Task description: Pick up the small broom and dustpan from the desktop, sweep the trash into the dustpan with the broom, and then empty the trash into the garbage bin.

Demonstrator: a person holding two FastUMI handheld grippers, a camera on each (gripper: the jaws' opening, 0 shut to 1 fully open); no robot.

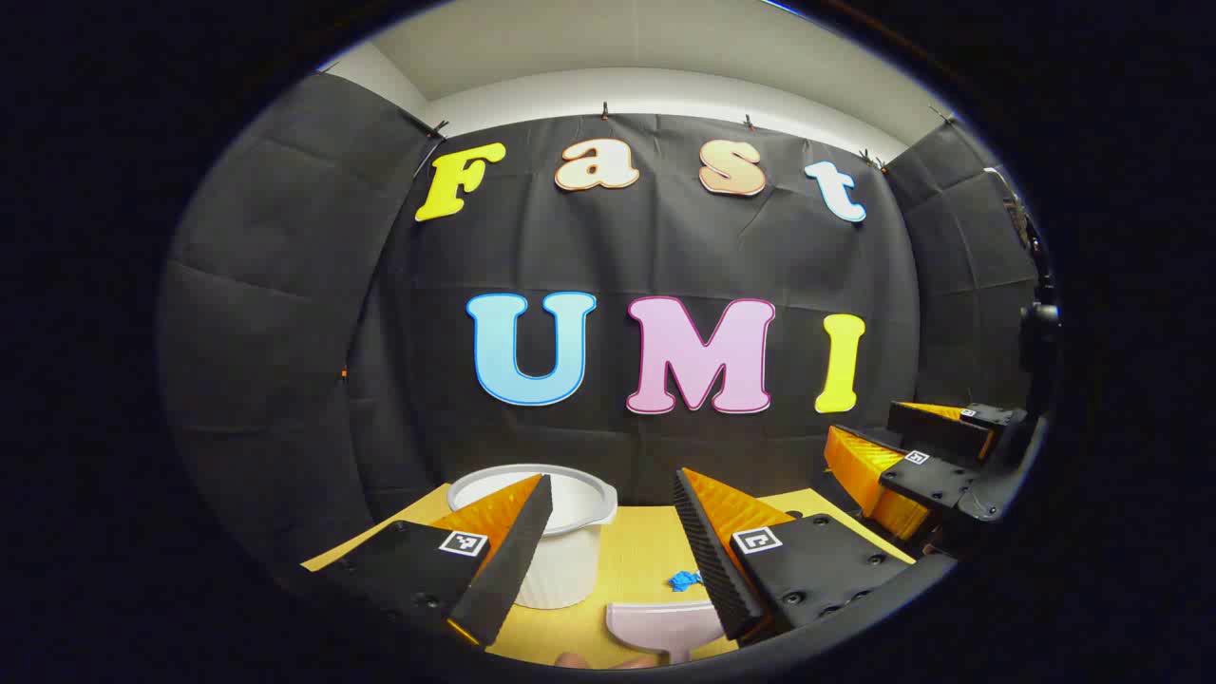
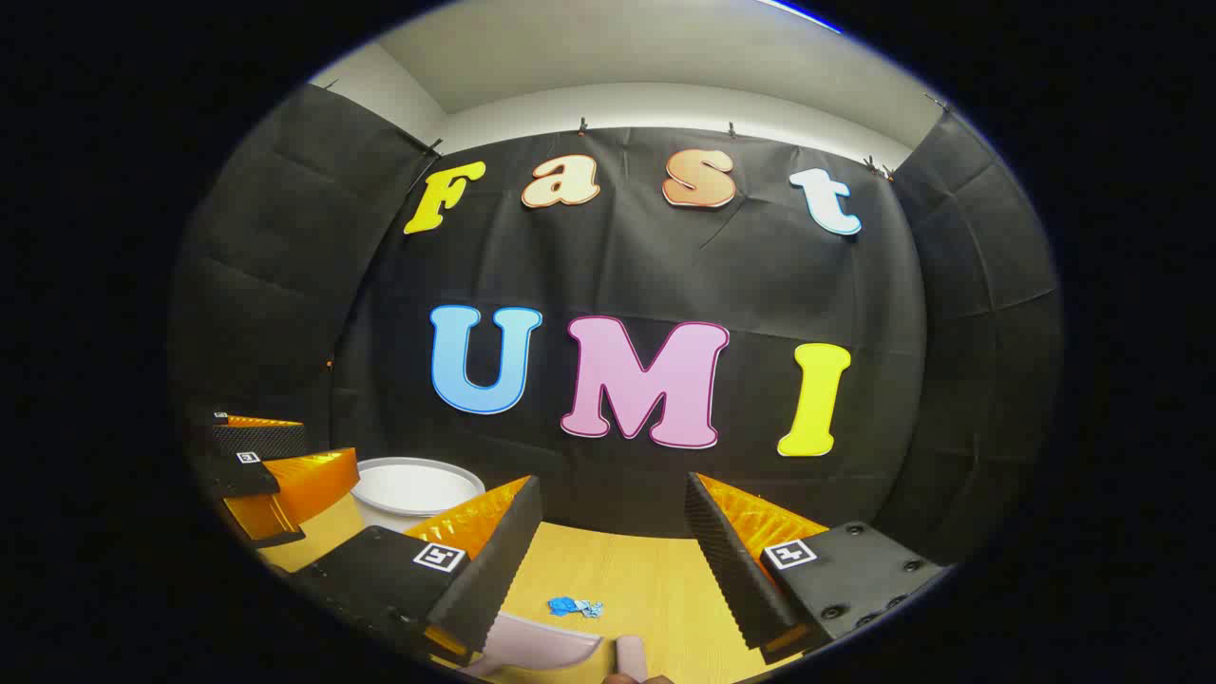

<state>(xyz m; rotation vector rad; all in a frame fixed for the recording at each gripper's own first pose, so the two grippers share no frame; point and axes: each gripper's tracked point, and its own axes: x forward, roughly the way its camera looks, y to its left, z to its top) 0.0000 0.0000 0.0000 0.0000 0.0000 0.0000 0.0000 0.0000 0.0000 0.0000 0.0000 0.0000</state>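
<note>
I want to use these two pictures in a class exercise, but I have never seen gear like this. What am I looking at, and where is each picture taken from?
A person holds a two-finger claw in each hand, and a fisheye camera rides on each. The left gripper view looks along the left claw; the right claw shows off to the side. The right gripper view looks along the right claw, with the left claw beside it. Both are open and hold nothing. On the yellow desk lie a white bin, a blue scrap and a pale pink dustpan.
</note>
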